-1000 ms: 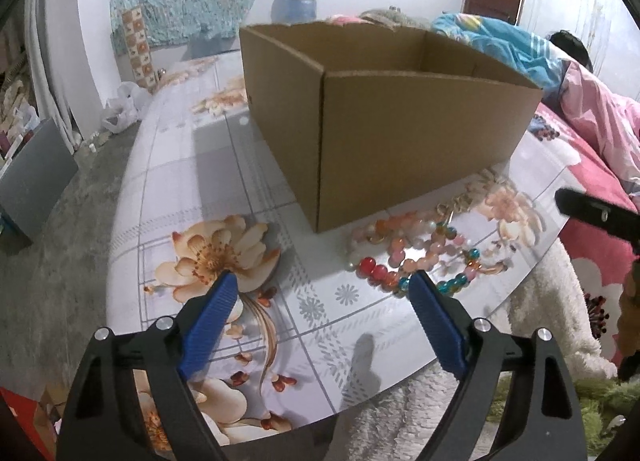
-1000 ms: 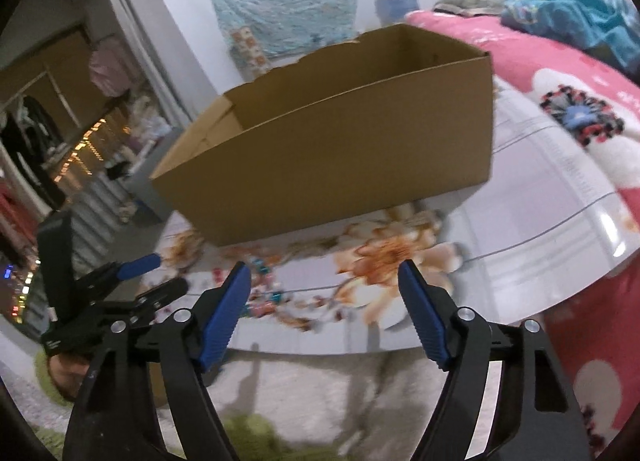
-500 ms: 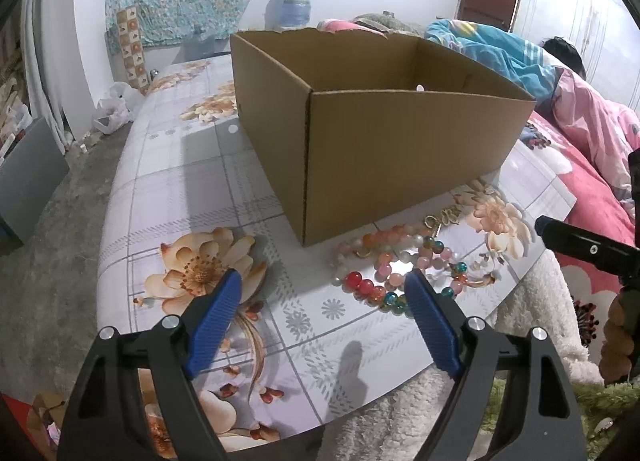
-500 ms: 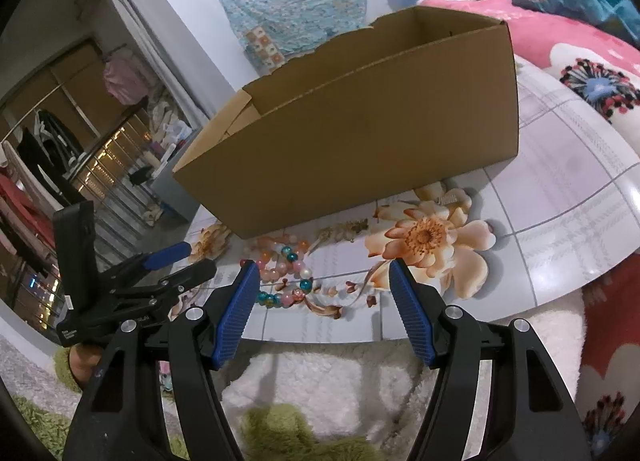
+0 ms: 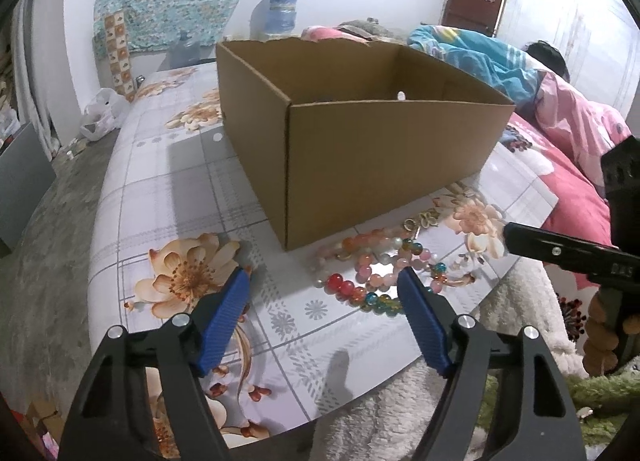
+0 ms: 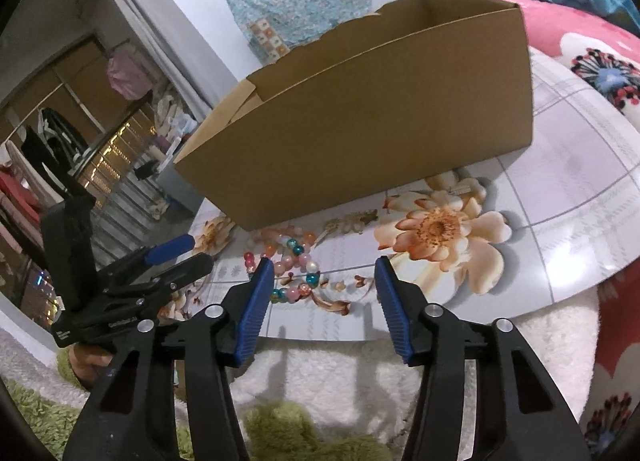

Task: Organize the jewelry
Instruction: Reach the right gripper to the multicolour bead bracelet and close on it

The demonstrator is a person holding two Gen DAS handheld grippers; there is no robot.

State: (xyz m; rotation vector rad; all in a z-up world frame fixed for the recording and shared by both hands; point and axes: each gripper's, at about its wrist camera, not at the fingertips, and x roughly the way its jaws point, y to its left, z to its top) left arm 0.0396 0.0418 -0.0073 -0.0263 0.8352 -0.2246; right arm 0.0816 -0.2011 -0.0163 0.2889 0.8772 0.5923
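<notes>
A heap of coloured bead bracelets (image 5: 372,265) (image 6: 290,253) lies on the flower-print table (image 5: 180,189) (image 6: 560,201), just in front of an open brown cardboard box (image 5: 380,157) (image 6: 380,121). A small gold-coloured piece (image 5: 420,221) (image 6: 352,221) rests beside the beads. My left gripper (image 5: 322,281) (image 6: 188,255) hovers near the table's front edge, its jaws closing with nothing between them; the beads lie just past its right fingertip. My right gripper (image 6: 324,267) (image 5: 560,253) points at the beads from the other side, jaws also closing on nothing.
A white fluffy rug (image 5: 400,413) (image 6: 340,373) hangs below the table edge. A bed with pink bedding (image 5: 568,133) and a person lying on it is to the right. A water jug (image 5: 282,15) stands behind the box.
The jaws of both grippers have narrowed. The right wrist view has tilted down and in, bringing the beads between its fingertips' line of sight. The beads and box have not moved.
</notes>
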